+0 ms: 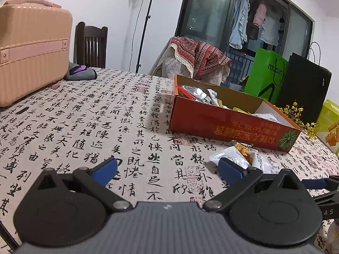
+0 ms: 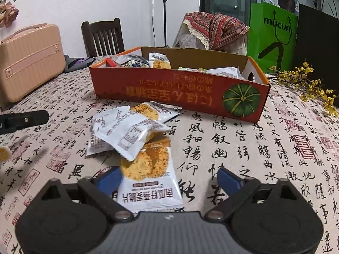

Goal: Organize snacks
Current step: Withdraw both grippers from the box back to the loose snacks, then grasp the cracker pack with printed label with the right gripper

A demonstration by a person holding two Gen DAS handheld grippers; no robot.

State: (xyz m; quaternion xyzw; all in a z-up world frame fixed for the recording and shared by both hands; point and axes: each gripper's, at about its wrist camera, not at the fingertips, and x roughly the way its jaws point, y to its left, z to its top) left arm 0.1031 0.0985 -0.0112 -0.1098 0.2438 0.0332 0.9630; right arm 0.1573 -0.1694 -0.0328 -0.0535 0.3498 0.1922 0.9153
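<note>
Right gripper sits low over the table with its blue fingers spread wide, and the nearest snack packet lies flat between them, nothing clamped yet. That packet is the bottom of a small heap: three or so white packets are piled loosely on its far end, overlapping it, all lying on the calligraphy tablecloth just in front of the orange box.

Left gripper is spread apart too, hovering over bare cloth with nothing between its fingers; from its view the loose packets lie just beyond its right fingertip. The box already holds several wrapped snacks and has room toward the near end.

So the step in hand, as I read it, is picking up this nearest packet for the box. My left finger looks to be touching or overlapping the packet's edge, while the right finger is well clear of it, so I'd shift the gripper a touch to centre the packet before squeezing. It's thin, slippery film lying flat, so I want the fingers low, nearly skimming the cloth, pinching across the crimped width rather than the crumbly middle. Squeeze gently; the crisps inside will likely crush. Lift slowly, because the packets resting on its far end could slide off or drag along. I'd keep the left one parked clear.
</note>
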